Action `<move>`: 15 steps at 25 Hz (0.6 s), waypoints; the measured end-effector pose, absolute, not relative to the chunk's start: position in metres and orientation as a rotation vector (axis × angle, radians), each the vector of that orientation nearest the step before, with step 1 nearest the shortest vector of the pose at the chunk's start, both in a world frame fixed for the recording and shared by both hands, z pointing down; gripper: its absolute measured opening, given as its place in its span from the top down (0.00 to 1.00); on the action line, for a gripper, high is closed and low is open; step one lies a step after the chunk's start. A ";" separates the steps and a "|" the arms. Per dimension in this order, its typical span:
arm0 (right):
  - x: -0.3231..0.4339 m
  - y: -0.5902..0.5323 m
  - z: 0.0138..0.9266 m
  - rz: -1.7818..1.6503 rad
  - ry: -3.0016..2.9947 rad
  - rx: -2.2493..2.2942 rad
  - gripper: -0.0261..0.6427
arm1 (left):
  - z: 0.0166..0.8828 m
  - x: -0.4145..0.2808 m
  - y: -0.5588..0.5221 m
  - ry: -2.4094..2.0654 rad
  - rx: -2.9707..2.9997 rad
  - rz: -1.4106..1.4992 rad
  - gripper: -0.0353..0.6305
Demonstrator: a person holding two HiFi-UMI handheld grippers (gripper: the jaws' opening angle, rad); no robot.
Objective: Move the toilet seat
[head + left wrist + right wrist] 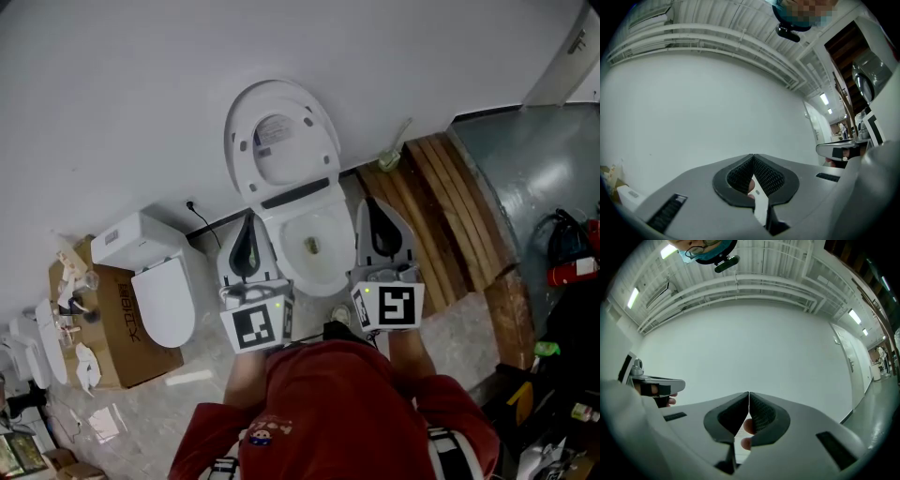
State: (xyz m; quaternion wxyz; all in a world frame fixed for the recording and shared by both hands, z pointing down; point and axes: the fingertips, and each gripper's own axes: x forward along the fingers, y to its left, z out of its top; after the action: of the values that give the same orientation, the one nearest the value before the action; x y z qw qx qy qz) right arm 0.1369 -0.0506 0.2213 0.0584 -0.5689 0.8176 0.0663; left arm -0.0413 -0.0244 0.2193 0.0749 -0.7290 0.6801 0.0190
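While a person in a red top (337, 412) stands facing a plain white wall (112, 112), both hand-held grippers point toward that wall, one on each side of a white ceramic toilet bowl (314, 246). The left gripper (247, 230) sits just beside the bowl's left rim, and the right gripper (377, 220) just beside its right rim. Neither touches the bowl as far as the head view shows.

The left gripper's view shows its two dark ribbed pads meeting at the tips, with nothing clamped between them. The right gripper's jaws are likewise pressed together and empty. Both gripper views look out at bare wall and ceiling, not at the toilet.

The white oval plastic toilet seat (239, 150) is raised together with the lid and leans back against the wall above the bowl, well apart from both grippers.

To the left, a second white toilet (155, 272) with its lid down rests beside a brown cardboard box (122, 333). Brown wooden planks (450, 206) lie on the floor to the right.
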 end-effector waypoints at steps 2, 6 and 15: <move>0.144 -0.062 0.223 0.201 2.478 -1.712 0.94 | 0.219 -0.036 -0.034 2.053 -2.163 0.049 0.93; 0.157 -0.082 0.224 0.195 2.480 -1.674 0.94 | 0.215 -0.028 -0.048 2.067 -2.134 0.067 0.93; 0.153 -0.114 0.232 0.163 2.526 -1.615 0.94 | 0.219 -0.017 -0.068 2.071 -2.123 0.061 0.93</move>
State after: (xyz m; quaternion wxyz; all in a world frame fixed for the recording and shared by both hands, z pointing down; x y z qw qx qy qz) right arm 0.1532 -0.1142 0.2317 0.0693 -0.5365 0.8393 0.0540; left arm -0.0173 -0.0681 0.2188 0.0875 -0.7131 0.6953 0.0204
